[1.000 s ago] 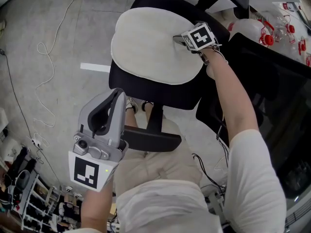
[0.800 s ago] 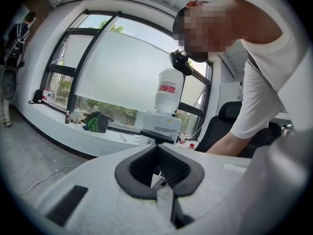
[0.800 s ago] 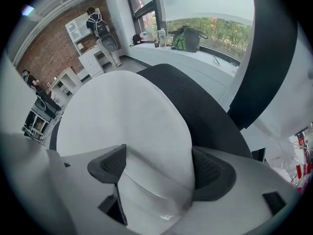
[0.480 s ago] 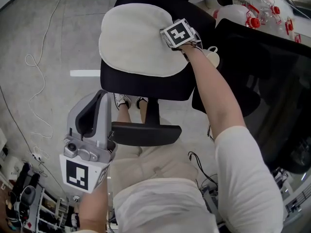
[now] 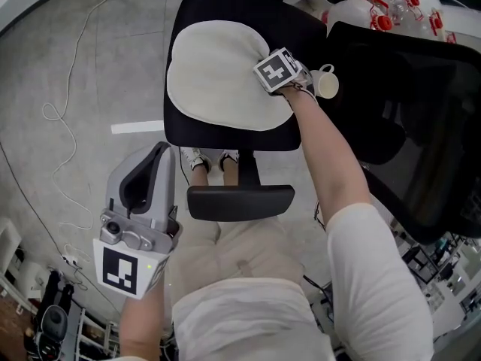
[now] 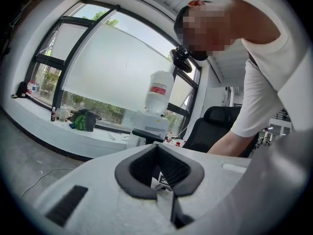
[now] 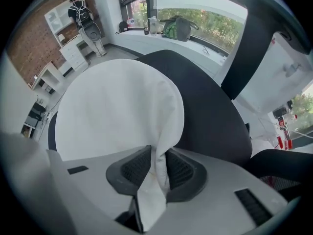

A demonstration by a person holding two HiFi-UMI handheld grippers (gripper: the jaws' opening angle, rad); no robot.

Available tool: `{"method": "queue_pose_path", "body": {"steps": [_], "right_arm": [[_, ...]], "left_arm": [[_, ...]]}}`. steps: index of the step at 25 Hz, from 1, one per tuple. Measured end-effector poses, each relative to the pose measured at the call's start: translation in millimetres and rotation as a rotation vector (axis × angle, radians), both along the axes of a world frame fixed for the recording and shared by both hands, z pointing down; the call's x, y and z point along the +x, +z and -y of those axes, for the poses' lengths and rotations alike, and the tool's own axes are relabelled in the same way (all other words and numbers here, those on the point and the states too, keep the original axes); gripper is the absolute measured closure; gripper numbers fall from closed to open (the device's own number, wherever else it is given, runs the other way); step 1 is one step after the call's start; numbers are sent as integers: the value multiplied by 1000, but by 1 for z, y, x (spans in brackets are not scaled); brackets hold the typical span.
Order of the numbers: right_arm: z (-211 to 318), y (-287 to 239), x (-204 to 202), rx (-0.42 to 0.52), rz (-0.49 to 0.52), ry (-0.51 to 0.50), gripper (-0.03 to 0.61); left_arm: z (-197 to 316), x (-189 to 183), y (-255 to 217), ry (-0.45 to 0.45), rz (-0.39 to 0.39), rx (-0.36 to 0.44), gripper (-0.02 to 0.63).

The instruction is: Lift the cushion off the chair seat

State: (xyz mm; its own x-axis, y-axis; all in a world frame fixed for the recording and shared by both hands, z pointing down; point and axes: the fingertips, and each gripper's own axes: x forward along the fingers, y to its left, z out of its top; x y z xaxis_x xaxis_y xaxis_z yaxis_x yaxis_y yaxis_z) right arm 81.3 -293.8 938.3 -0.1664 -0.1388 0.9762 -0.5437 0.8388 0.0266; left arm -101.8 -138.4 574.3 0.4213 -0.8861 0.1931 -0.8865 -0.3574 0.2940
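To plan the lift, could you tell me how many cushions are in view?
1: the cream round fabric cushion lies on the black office chair seat; others could be hidden.

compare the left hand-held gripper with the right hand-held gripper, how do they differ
The left hand-held gripper is empty, jaws together; the right hand-held gripper has its jaws closing on an edge of the cream round fabric cushion. The left one points roughly level, away from the black chair seat; the right one points down at it. Both are the same grey design.
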Motion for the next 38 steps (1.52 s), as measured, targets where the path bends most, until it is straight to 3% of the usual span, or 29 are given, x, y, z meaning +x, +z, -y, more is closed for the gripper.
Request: {"method": "queue_pose_path", "body": {"steps": [12,22,28,38], "right_arm": [[-15,-26,9,13,-44,98,534],[-40,-69,20,-46,-35,254,535],[-41,-103,12,-4,-5,251,534],[-57,-160,-6,12,69,278,534]], "left_arm": [[-10,-20,-27,44,13,53,598],[-20,-21,-47,84,-20,81,598],[-26,-22,-55,73,-61,55,598],[-36,-32,-90,68,-43,93,598]]}}
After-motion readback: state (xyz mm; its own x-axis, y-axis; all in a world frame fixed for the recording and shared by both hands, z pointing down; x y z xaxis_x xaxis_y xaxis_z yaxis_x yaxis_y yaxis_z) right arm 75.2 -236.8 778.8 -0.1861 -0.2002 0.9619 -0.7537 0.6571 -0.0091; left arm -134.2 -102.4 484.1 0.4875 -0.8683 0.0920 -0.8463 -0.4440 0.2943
